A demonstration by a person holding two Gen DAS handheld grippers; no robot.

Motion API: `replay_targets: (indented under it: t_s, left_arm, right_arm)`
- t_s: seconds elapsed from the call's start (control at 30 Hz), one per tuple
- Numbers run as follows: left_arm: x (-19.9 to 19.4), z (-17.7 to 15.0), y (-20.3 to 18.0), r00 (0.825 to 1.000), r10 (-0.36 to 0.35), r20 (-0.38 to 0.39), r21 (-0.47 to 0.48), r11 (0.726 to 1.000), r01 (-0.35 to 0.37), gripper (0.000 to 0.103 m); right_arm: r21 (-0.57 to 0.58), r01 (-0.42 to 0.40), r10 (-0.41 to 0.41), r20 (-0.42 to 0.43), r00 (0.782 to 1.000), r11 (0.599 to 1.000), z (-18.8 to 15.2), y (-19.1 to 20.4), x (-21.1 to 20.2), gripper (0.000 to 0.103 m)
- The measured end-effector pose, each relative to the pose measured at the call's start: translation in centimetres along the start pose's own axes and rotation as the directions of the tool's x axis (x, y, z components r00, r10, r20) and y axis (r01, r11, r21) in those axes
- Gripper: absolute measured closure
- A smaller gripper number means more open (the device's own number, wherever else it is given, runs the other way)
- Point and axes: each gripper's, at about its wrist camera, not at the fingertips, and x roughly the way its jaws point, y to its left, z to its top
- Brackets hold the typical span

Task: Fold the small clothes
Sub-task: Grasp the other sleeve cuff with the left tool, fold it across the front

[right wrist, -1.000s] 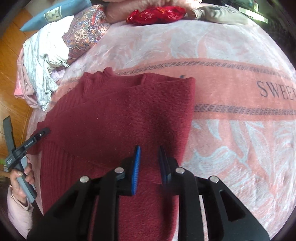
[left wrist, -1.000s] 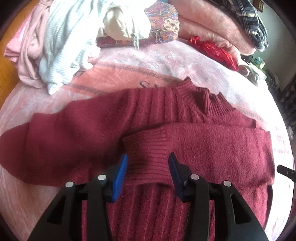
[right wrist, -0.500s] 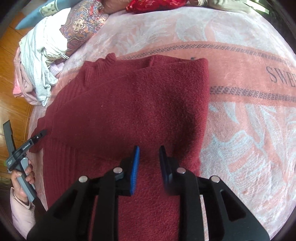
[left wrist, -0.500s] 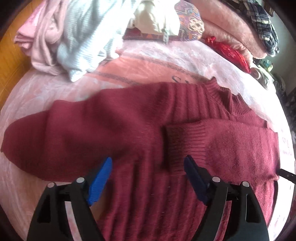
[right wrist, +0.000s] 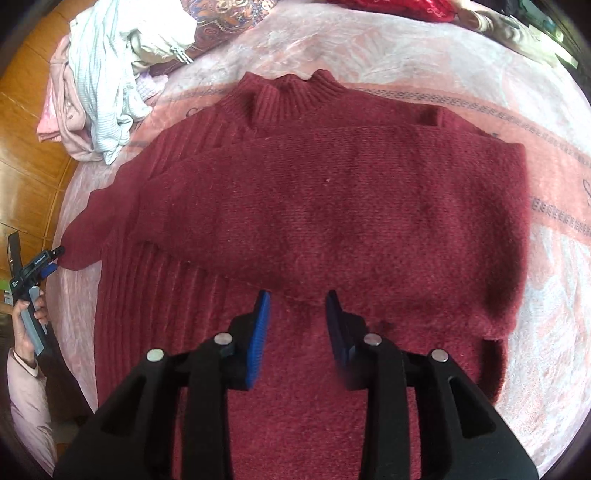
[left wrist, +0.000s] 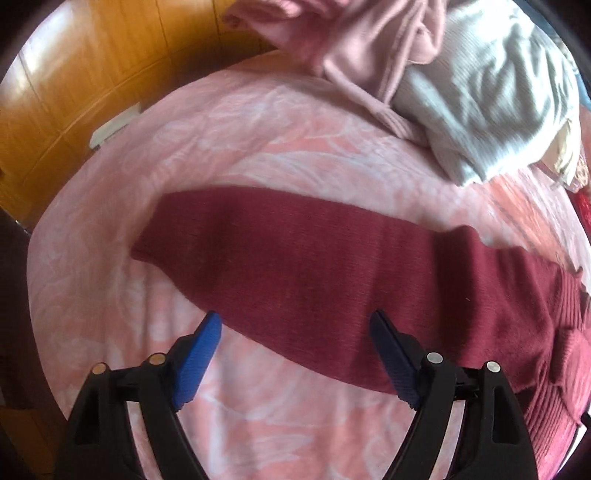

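Note:
A dark red knit sweater (right wrist: 332, 206) lies flat on a pink blanket (right wrist: 554, 280). One sleeve is folded across its chest. The other sleeve (left wrist: 295, 266) stretches out to the left. My left gripper (left wrist: 295, 328) is open wide and hovers over that outstretched sleeve, its right finger above the cloth, its left above the blanket. It also shows at the sleeve's cuff in the right wrist view (right wrist: 44, 262). My right gripper (right wrist: 297, 306) is open and empty above the lower edge of the folded sleeve.
A heap of pink and pale striped clothes (left wrist: 461, 74) lies at the far side of the bed; it also shows in the right wrist view (right wrist: 107, 85). A patterned cushion (right wrist: 229, 22) lies behind. Wooden floor (left wrist: 74, 74) runs along the bed's left edge.
My left gripper has opened wider and swung left, from the folded cuff out over the outstretched sleeve. My right gripper has moved left over the sweater's body and opened a little.

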Motion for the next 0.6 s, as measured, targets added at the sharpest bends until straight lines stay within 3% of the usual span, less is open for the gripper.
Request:
replay_targets:
  t_s: [0.23, 0.37, 0.43, 0.47, 0.53, 0.6]
  left_arm:
    - [2.9, 1.4, 4.3, 0.999, -0.046, -0.017, -0.076, 0.996, 0.044, 0.02]
    - [4.1, 1.5, 4.5, 0.999, -0.05, -0.013, -0.072, 0.996, 0.049, 0.022]
    - [4.1, 1.6, 4.1, 0.999, -0.032, 0.009, -0.049, 0.998, 0.033, 0.029]
    - [4.3, 1.7, 3.8, 0.999, -0.048, 0.025, -0.031, 0.998, 0.049, 0.045]
    - [4.2, 1.7, 3.5, 0.998, -0.057, 0.034, -0.029, 0.998, 0.058, 0.06]
    - [3.9, 1.7, 3.1, 0.996, -0.071, 0.054, -0.028, 0.997, 0.073, 0.088]
  right_arm:
    - [-0.036, 0.015, -0.016, -0.018, 1.0, 0.999, 0.6, 3.0, 1.7, 0.07]
    - [-0.037, 0.018, -0.019, -0.035, 0.999, 0.999, 0.5, 3.5, 2.6, 0.07]
    - [-0.037, 0.023, -0.024, -0.04, 0.999, 0.999, 0.4, 3.4, 2.8, 0.07]
    - [-0.035, 0.023, -0.025, -0.044, 0.999, 0.999, 0.3, 3.4, 3.0, 0.07]
    - [-0.029, 0.021, -0.023, -0.05, 0.999, 0.999, 0.2, 3.2, 3.2, 0.07]
    - [-0.03, 0.023, -0.025, -0.051, 0.998, 0.999, 0.1, 3.0, 3.2, 0.07]
